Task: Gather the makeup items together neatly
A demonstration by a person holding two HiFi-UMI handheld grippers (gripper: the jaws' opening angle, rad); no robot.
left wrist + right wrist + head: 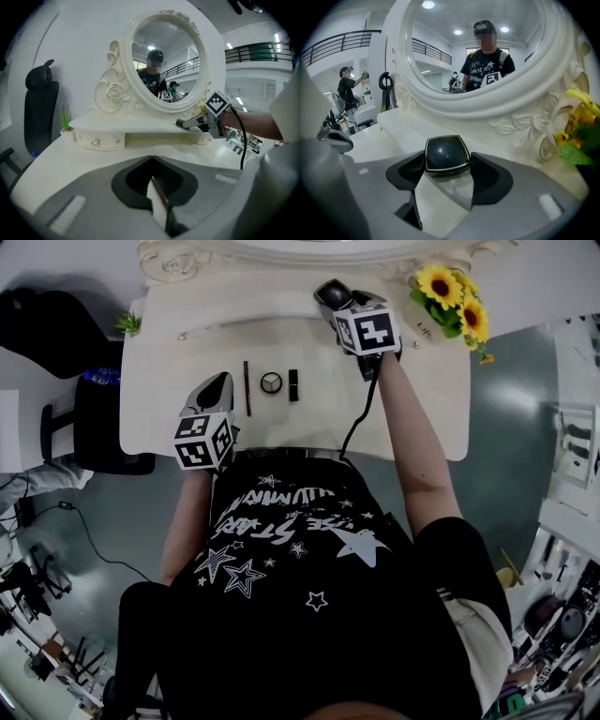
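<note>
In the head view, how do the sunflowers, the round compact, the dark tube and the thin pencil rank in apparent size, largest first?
1. sunflowers
2. round compact and dark tube: about alike, so not ranked
3. thin pencil: the longest of these three, but much the slimmest

Overhead head view; gripper views toward mirror (164, 56)

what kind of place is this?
Likely a staged vanity corner in a large lab or hall: white dressing table, ornate oval mirror, makeup compact on top, a balcony railing behind.
</note>
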